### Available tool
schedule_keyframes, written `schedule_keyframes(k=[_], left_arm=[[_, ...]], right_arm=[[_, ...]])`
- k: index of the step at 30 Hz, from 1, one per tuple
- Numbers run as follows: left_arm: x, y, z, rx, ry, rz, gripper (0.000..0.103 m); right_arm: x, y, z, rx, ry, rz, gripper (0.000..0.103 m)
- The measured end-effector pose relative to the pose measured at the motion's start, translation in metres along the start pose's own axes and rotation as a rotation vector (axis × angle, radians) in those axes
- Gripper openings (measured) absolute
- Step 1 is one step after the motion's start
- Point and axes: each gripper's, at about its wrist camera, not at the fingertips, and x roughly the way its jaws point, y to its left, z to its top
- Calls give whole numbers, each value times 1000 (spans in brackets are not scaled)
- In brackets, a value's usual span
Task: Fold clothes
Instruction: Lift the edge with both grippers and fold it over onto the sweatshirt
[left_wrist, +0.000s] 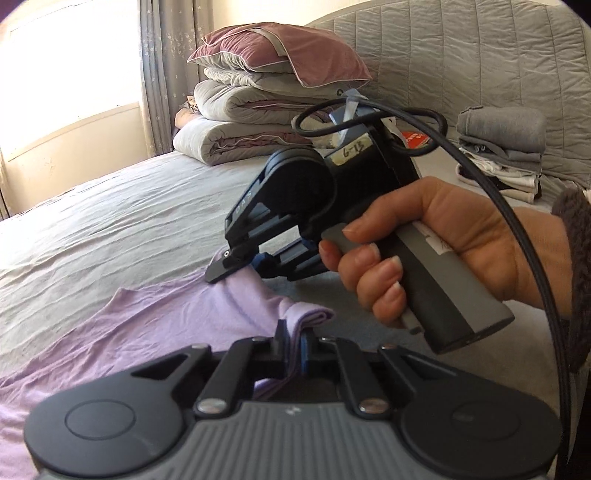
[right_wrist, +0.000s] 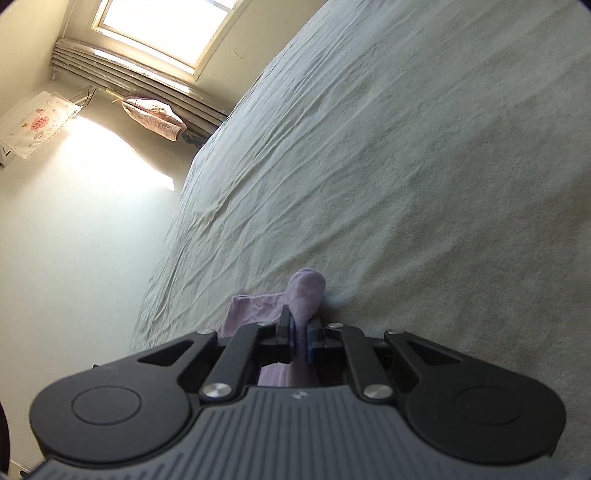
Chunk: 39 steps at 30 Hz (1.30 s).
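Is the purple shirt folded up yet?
Not yet. The purple shirt lies mostly spread on the bed, with both grippers' jaws pinching bunched edges.

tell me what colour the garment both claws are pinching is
Light purple, a plain lilac garment; it shows best in the left wrist view.
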Motion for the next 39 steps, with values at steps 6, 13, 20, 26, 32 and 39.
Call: schedule_keyframes(k=[6,13,20,26,32,39], left_arm=[[3,-18,9,-85,-35,-47,5],[8,-24,9,-292,-66,-65,5],[-7,-11,2,-447,-148,-38,5],[-29,8,-2,-555,-221,25,5],[-52,35,-12,-621,-262,128,5],[-77,62,-29,-642,-263,243,5]], right_arm=[[-24,-10,7,15,-44,-39,8],[-34,-6,8,7,-64,-100,8],[-18,21,10,-39,-88,-125,8],[-4,44,10,-80,-109,-100,9],[2,61,5,-113,-107,-38,9],[29,86,-7,-159,-68,26,9]])
